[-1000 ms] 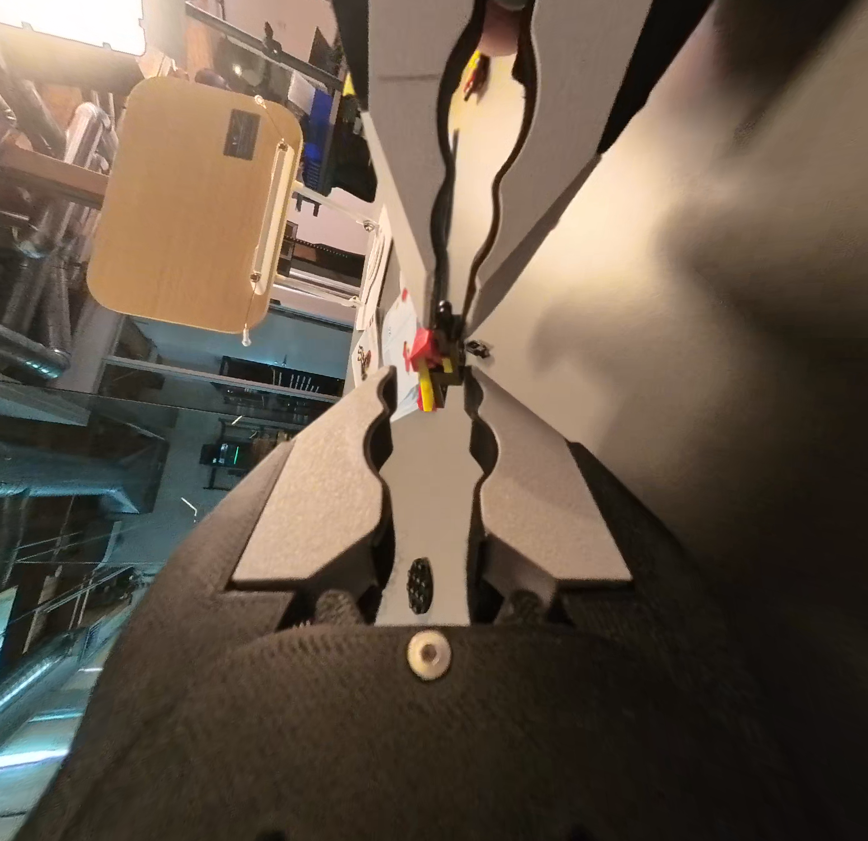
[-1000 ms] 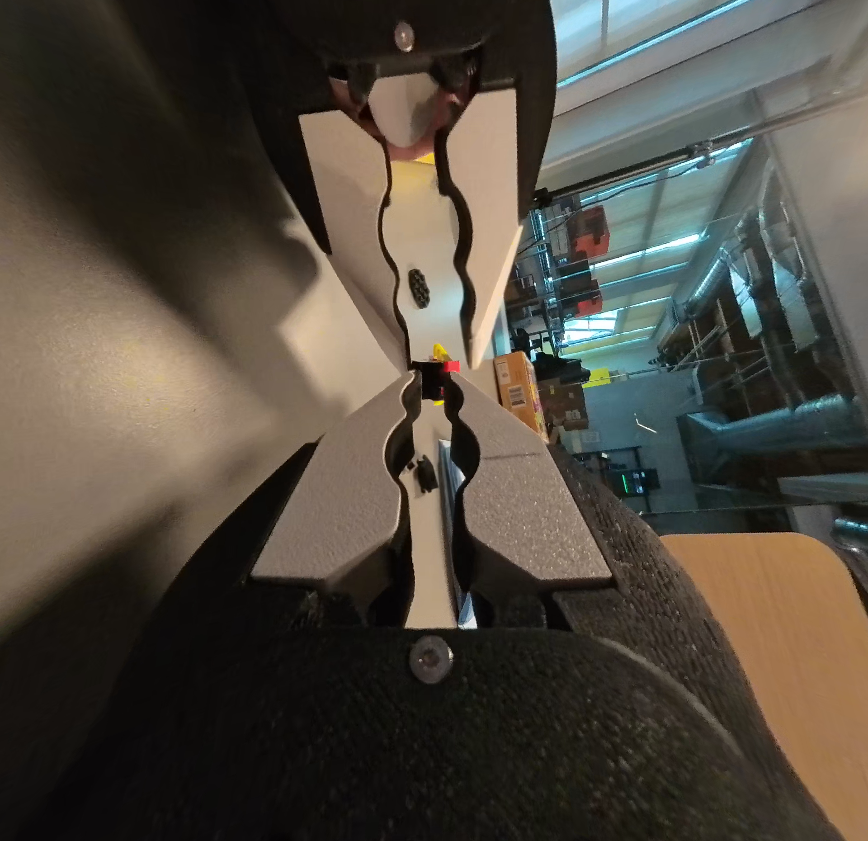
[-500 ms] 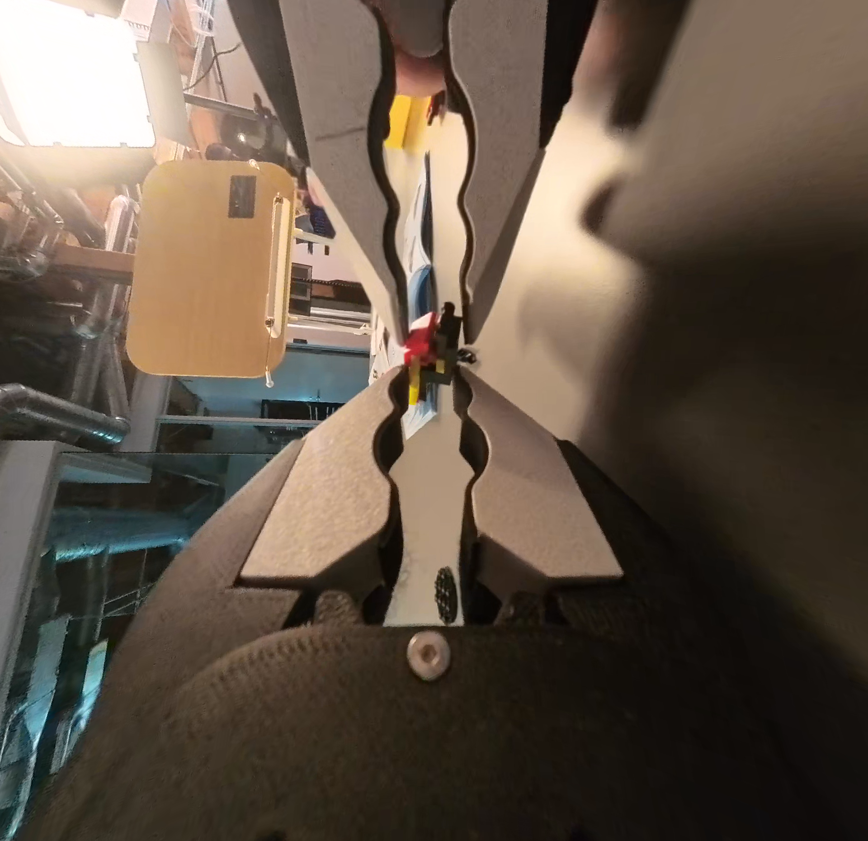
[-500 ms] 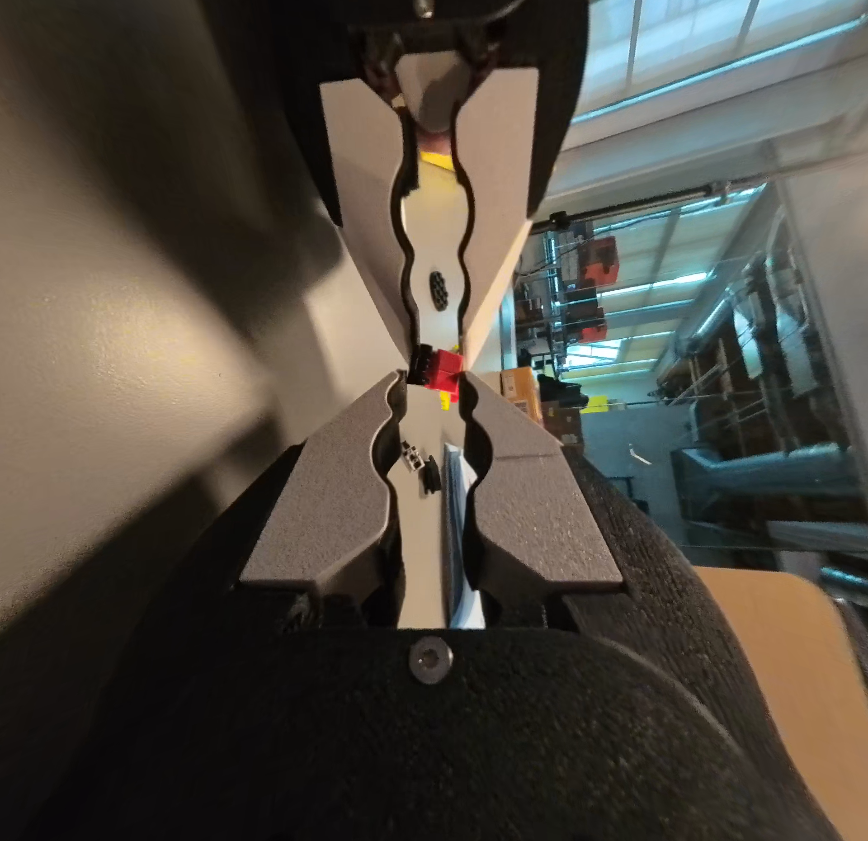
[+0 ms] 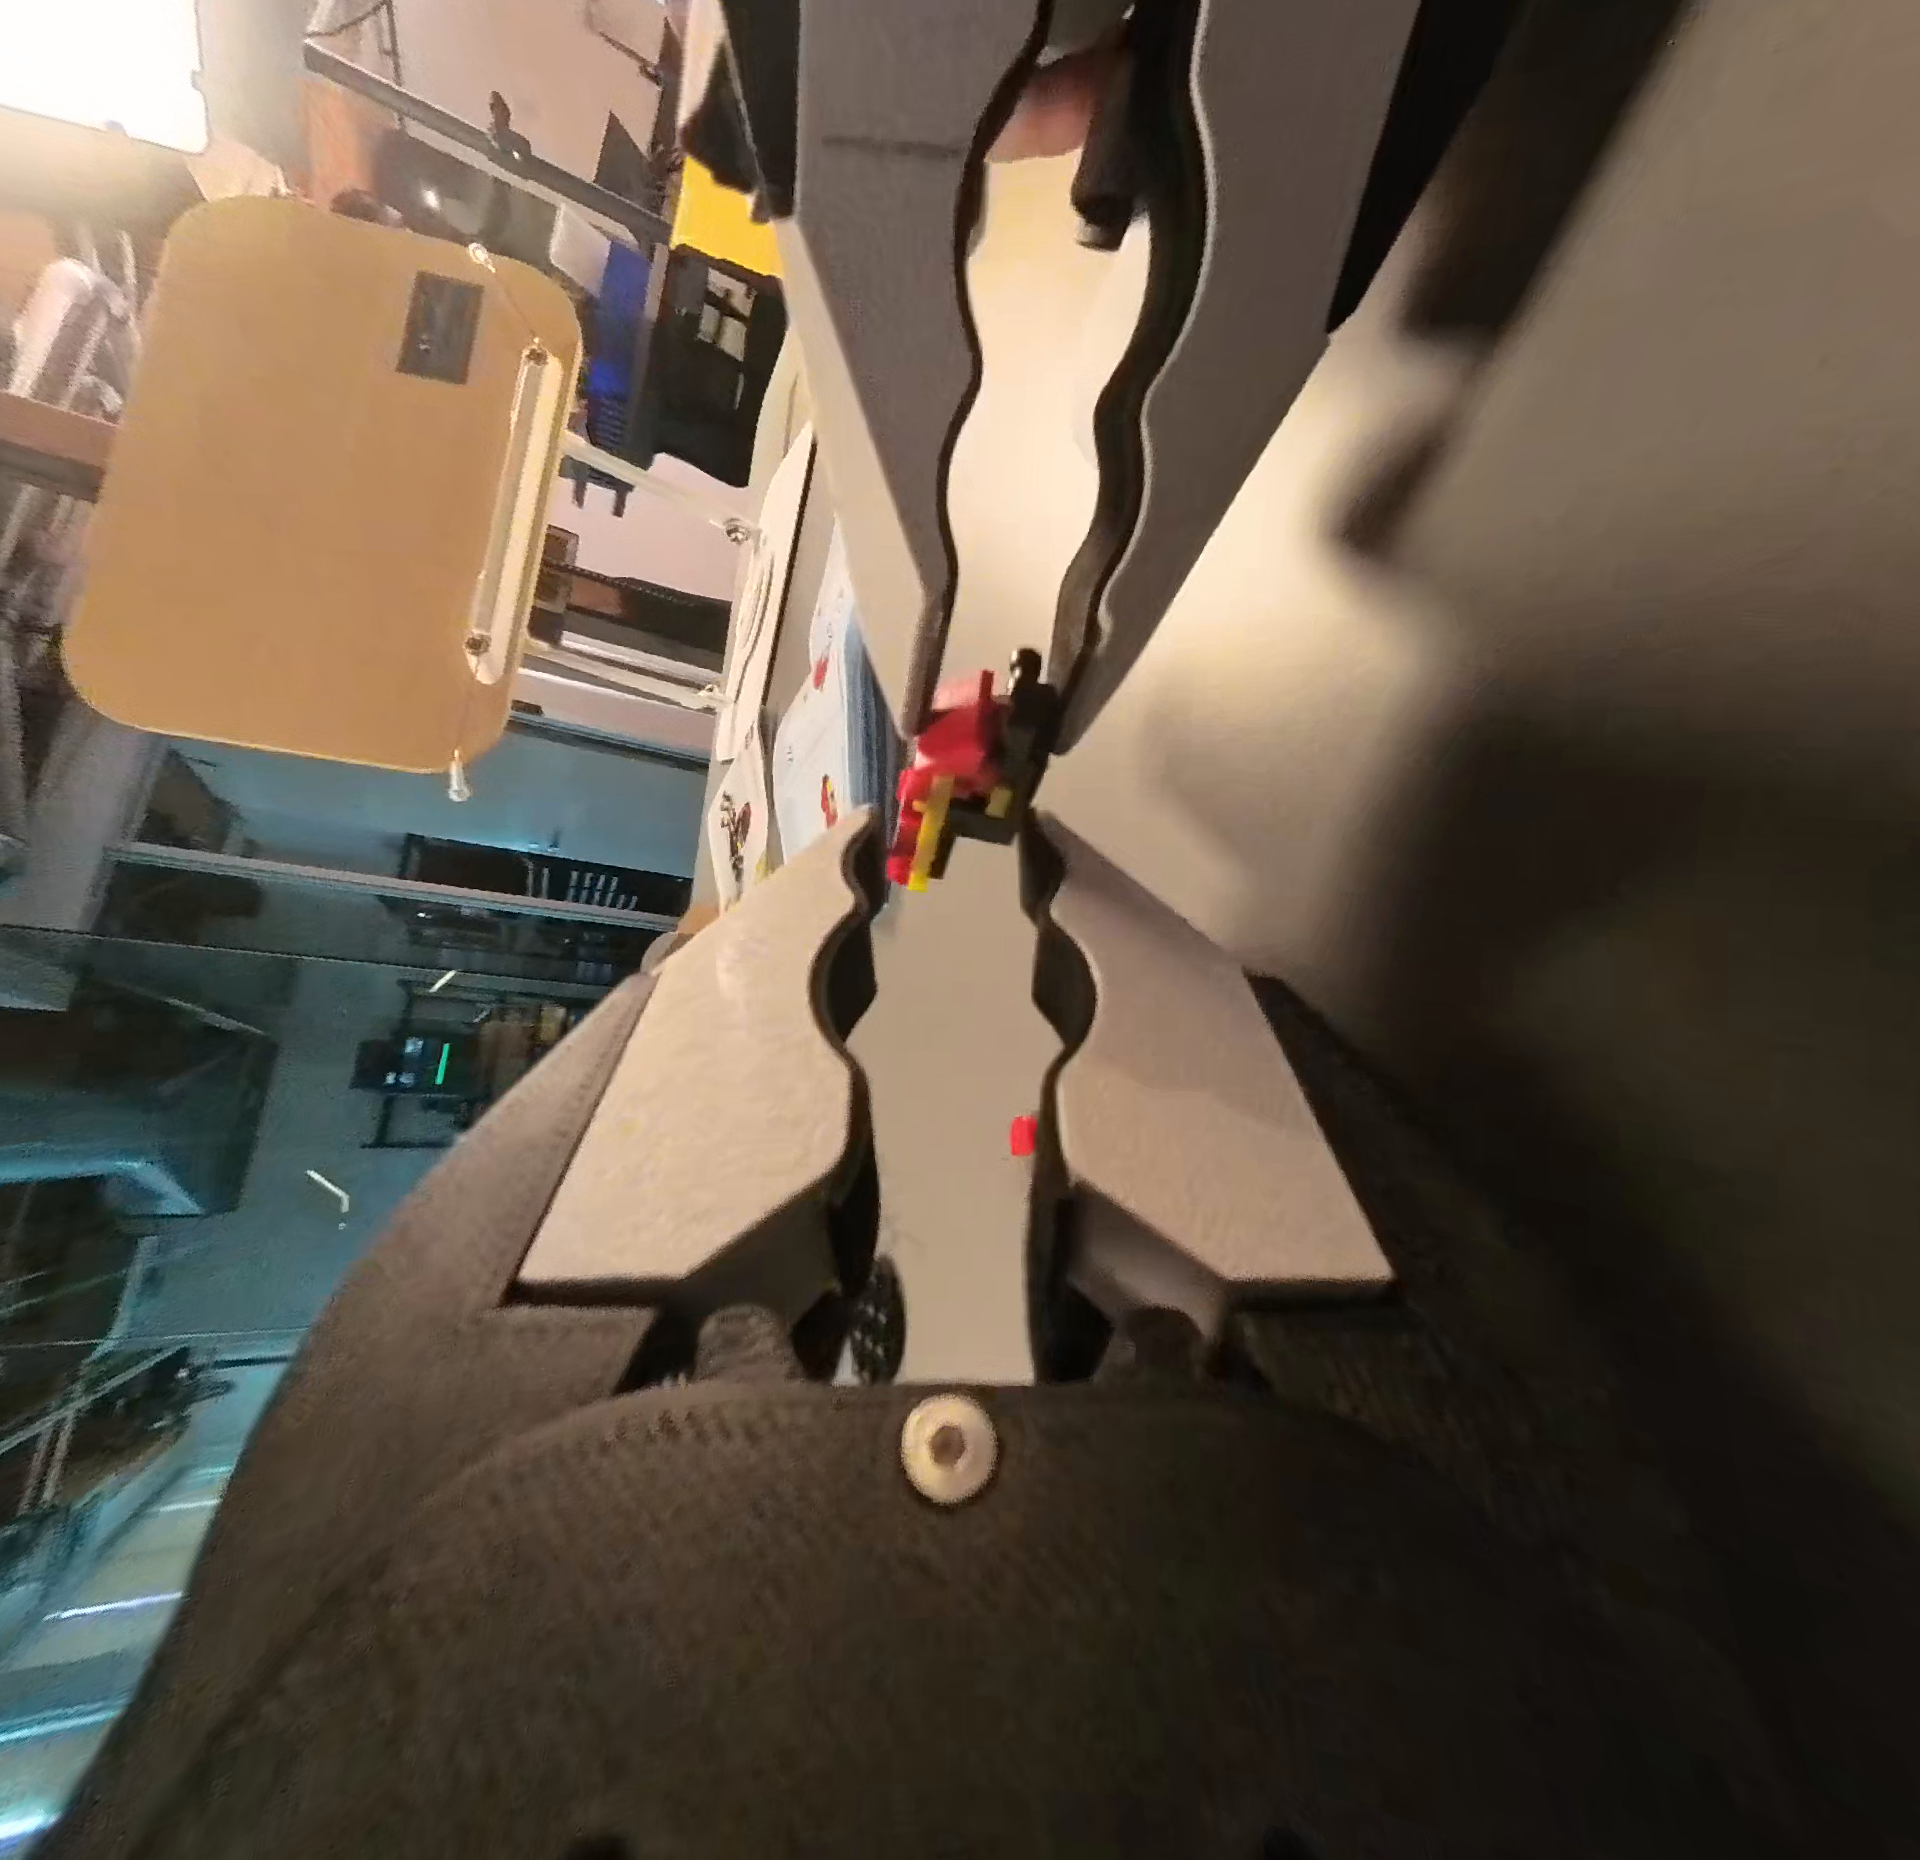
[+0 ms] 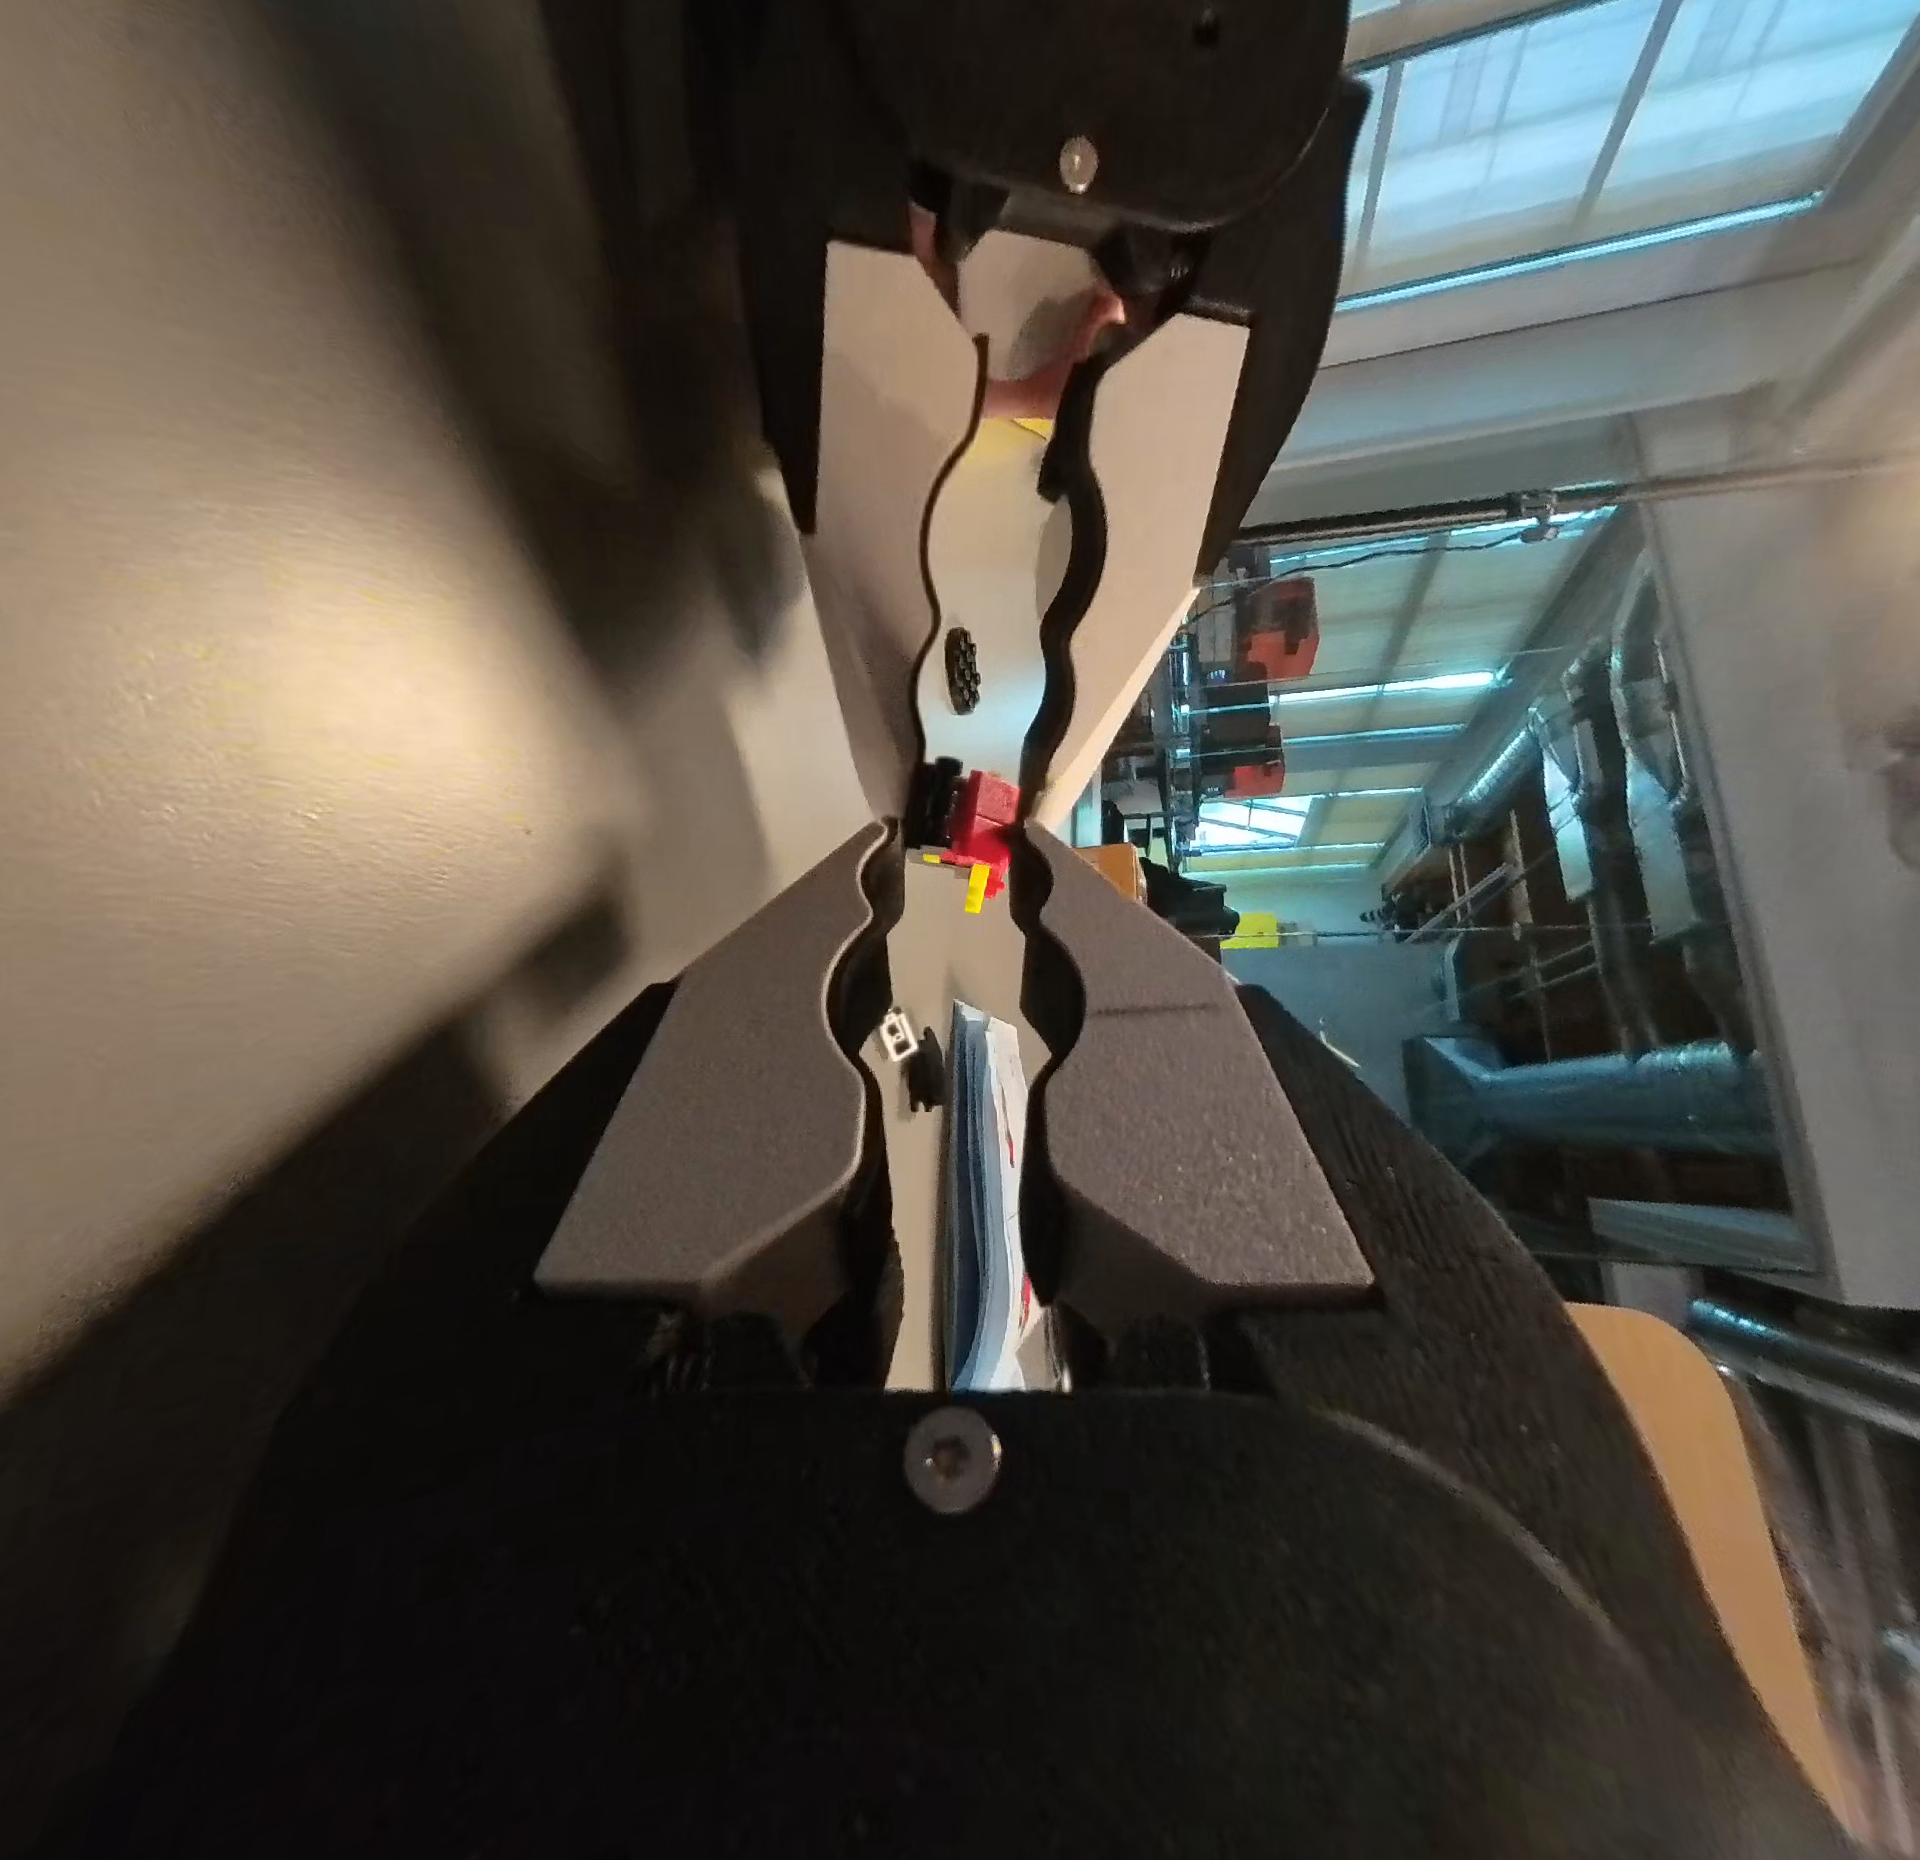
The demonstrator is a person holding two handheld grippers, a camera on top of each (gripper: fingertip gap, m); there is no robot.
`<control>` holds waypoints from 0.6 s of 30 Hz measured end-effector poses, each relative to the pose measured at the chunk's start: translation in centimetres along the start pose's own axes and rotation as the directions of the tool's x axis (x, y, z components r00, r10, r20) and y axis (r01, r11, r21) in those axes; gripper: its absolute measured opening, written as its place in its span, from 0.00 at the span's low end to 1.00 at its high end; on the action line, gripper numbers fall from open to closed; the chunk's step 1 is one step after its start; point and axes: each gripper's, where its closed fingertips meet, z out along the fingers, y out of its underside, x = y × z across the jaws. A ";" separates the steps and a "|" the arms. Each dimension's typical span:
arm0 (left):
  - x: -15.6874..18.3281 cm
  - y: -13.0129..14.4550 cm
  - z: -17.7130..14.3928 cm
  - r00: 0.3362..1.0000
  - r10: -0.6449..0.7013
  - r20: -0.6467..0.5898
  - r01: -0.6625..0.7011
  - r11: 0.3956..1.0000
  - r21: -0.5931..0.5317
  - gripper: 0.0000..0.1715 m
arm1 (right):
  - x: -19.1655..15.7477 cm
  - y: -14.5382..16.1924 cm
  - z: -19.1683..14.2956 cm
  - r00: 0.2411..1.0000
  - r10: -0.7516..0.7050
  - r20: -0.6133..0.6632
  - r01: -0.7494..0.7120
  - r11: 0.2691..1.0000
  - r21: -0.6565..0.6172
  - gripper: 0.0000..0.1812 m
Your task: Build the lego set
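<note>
A small lego assembly point(image 5: 961, 771) of red, black and yellow pieces is held in the air between two grippers that face each other tip to tip. My left gripper point(image 5: 951, 834) pinches its lower red and yellow end. My right gripper point(image 5: 992, 678) comes in from the top of the left wrist view, its jaws around the red and black end. In the right wrist view the assembly point(image 6: 961, 813) sits at my right gripper point(image 6: 954, 839), with the left gripper point(image 6: 974, 766) opposite. The contact faces are hidden by the fingers.
The grey table point(image 5: 1455, 563) runs along one side. On it lie an instruction booklet point(image 6: 987, 1135), a small red piece point(image 5: 1023, 1135), a black round piece point(image 6: 961, 667) and small loose pieces point(image 6: 899, 1036). A wooden chair back point(image 5: 312, 491) stands beyond the table edge.
The right gripper's jaws stand wider than a second ago, when they pinched only a thin black piece; they now span the red and black end. Both grippers have tilted slightly.
</note>
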 end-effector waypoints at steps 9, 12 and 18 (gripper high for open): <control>0.0 0.6 -2.0 0.958 0.260 0.121 -0.258 0.966 -0.030 0.10 | 0.0 2.6 -3.1 0.779 0.520 0.351 -0.563 0.826 0.026 0.17; 0.2 0.5 -1.9 0.954 0.274 0.119 -0.273 0.962 -0.026 0.10 | -3.0 5.5 -3.7 0.487 0.718 0.498 -0.720 0.652 -0.236 0.18; 0.4 0.1 -2.1 0.942 0.312 0.127 -0.313 0.950 -0.014 0.10 | -3.6 6.5 -4.3 0.386 0.769 0.510 -0.759 0.579 -0.299 0.11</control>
